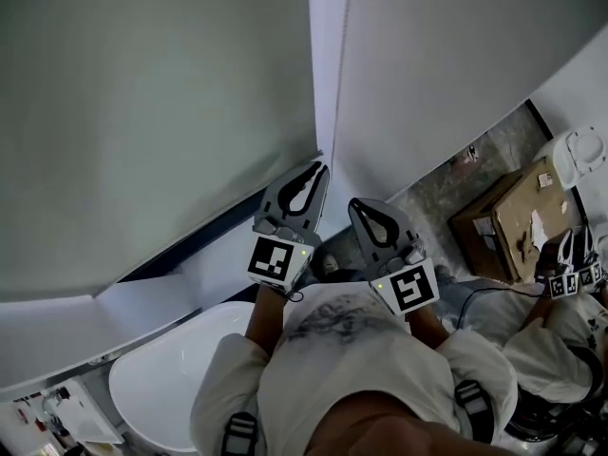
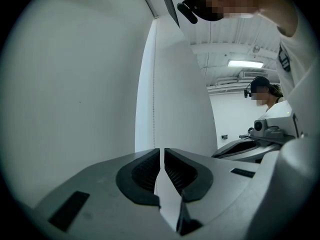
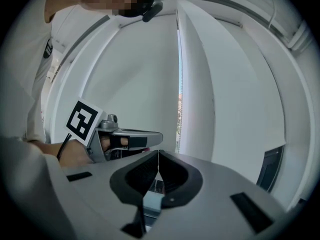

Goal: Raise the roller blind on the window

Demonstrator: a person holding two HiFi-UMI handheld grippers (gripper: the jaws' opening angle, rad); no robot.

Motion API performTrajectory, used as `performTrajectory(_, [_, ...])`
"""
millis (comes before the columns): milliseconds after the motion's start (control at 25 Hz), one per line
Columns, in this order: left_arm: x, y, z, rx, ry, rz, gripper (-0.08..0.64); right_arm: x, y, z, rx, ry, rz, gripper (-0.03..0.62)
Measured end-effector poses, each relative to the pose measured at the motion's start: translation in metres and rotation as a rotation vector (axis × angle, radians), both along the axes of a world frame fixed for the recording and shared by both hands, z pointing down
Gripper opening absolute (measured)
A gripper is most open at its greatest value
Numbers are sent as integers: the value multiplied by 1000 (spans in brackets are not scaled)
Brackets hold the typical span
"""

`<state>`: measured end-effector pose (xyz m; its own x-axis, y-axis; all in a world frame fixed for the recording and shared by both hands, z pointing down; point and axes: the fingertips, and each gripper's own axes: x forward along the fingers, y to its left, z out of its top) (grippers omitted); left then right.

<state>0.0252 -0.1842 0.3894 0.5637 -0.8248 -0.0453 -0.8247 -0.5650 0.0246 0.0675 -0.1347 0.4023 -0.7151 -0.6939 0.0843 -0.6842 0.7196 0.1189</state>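
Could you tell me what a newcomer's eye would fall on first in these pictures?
Two grey grippers stand out at the middle of the head view, the left gripper and the right gripper, fingers closed together, pointed at the pale roller blind that fills the upper frame. Next comes the thin bead chain hanging along the blind's edge, straight ahead of the left gripper.
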Motion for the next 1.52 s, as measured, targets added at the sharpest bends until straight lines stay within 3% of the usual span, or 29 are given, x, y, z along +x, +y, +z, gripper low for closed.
performTrajectory(200, [2,2,-6,8,-14,57,64,-3,10,-5,-1,-15,49,61])
performTrajectory(560, [8,-11,-13,34,-23,125,93,-5,13,-7,13,-6,124,61])
performTrajectory(840, [11,-54,4,27,-35,142,95,4,-15,1,-4,8,163,61])
performTrajectory(1000, [18,-48,0,39,-32,168,61,11,-11,-2,9,11,184,61])
performTrajectory(1040, [18,-45,-1,43,-28,176,26,11,-8,-2,12,12,187,61])
performTrajectory(1280, [18,-26,-3,48,-27,223,17,5,0,-6,15,2,178,61])
performTrajectory(1520, [-4,-7,-3,-15,6,233,15,-27,2,-24,-16,-19,104,61])
